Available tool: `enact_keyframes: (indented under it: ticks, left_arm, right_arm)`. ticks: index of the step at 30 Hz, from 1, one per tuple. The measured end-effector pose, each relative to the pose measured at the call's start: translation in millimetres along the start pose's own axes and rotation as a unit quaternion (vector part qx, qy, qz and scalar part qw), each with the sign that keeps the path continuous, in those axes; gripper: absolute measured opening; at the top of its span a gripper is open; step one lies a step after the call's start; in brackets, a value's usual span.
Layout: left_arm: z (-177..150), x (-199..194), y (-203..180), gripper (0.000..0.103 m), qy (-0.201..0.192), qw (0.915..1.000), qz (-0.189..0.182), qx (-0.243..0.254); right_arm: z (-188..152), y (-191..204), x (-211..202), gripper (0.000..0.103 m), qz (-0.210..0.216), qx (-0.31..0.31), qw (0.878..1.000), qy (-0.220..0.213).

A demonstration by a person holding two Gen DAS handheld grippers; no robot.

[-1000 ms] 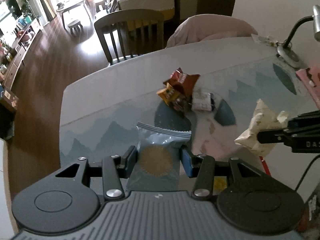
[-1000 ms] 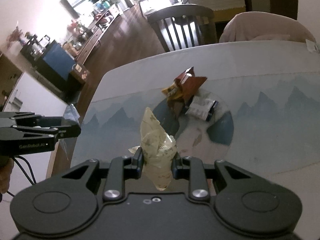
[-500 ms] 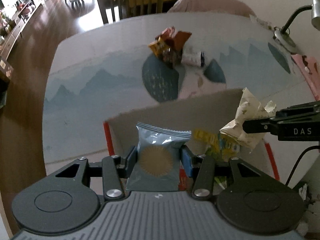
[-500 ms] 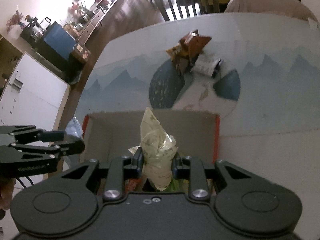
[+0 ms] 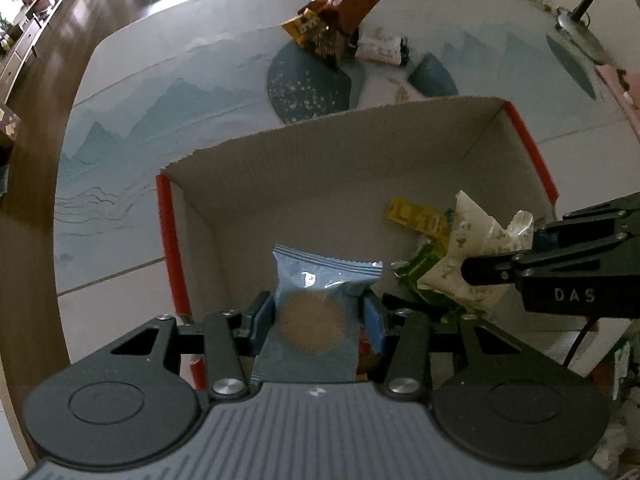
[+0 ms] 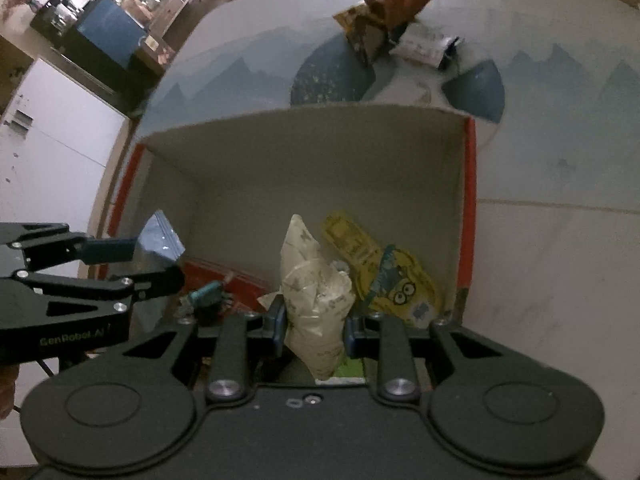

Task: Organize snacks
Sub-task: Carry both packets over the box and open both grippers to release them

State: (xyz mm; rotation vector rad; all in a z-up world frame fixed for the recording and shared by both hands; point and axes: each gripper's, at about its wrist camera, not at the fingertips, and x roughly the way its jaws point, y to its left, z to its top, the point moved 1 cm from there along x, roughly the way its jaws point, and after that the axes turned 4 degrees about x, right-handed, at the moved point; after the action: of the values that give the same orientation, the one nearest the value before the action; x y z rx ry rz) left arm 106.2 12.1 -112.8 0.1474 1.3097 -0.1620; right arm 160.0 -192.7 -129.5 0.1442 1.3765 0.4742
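Note:
My left gripper is shut on a blue snack packet with a gold sunburst, held over the near left part of an open cardboard box. My right gripper is shut on a cream crumpled snack bag, held over the box. The cream bag also shows in the left wrist view. The blue packet also shows in the right wrist view. Yellow, green and red packets lie in the box.
A small pile of snacks, brown, yellow and white, lies on the table beyond the box. A desk lamp base stands at the far right. A chair and wooden floor lie past the table's far edge.
Both grippers have drawn back from the snack pile to above the box, each still holding its packet. The box's inside with its packets has come into full view.

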Motion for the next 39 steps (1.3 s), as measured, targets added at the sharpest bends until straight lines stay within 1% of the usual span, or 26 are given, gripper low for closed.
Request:
enact_keyframes:
  ticks: [2,7,12,15,19,24,28,30,33,35,38,39]
  left_arm:
    - [0.6,7.5,-1.4,0.047,0.005,1.0,0.006,0.002]
    - [0.1,23.8,-5.3,0.047,0.027,0.9996,0.005,0.009]
    - [0.1,35.5,-5.6,0.047,0.044,0.999,0.004,0.007]
    - [-1.9,40.9,-5.3,0.047,0.052,0.9986,0.005,0.004]
    - [-3.2,43.8,-5.4,0.047,0.053,0.9986,0.005,0.003]
    - [-5.4,40.2,-8.9,0.048,0.046,0.9989,0.005,0.005]
    - [-7.3,32.2,-7.2,0.048,0.038,0.9993,-0.006,-0.003]
    - [-9.0,26.1,-6.7,0.049,0.03,0.9995,-0.009,-0.005]
    - [-11.5,14.8,-7.2,0.049,0.016,0.9998,-0.011,-0.003]
    - [-12.2,7.1,-6.2,0.05,0.006,0.9999,-0.015,0.0]
    - [-14.6,-5.7,-4.6,0.053,-0.012,0.9998,-0.018,0.003]
    - [-15.4,-8.9,-4.3,0.053,-0.016,0.9997,-0.018,0.004]
  right_arm:
    - [-0.7,-1.1,5.7,0.025,-0.003,0.001,1.0,0.004]
    - [-4.7,-0.4,14.3,0.026,-0.004,-0.006,1.0,0.016]
    - [-1.3,2.6,18.0,0.026,-0.01,-0.012,1.0,0.019]
    - [-0.2,2.7,19.7,0.027,-0.011,-0.013,1.0,0.023]
    - [0.2,4.5,20.8,0.029,-0.013,-0.015,0.999,0.026]
    - [-0.1,5.0,16.4,0.032,-0.019,-0.021,0.999,0.022]
    - [-0.5,6.0,10.8,0.034,-0.023,-0.022,0.999,0.014]
    - [-1.0,6.9,6.5,0.036,-0.023,-0.02,1.0,0.008]
    - [-2.4,8.6,-1.0,0.041,-0.024,-0.024,0.999,-0.002]
    - [-4.0,10.0,-6.9,0.047,-0.023,-0.025,0.999,-0.009]
    - [-6.3,12.2,-17.9,0.056,-0.019,-0.027,0.999,-0.025]
    - [-7.0,13.2,-21.9,0.056,-0.017,-0.028,0.999,-0.03]
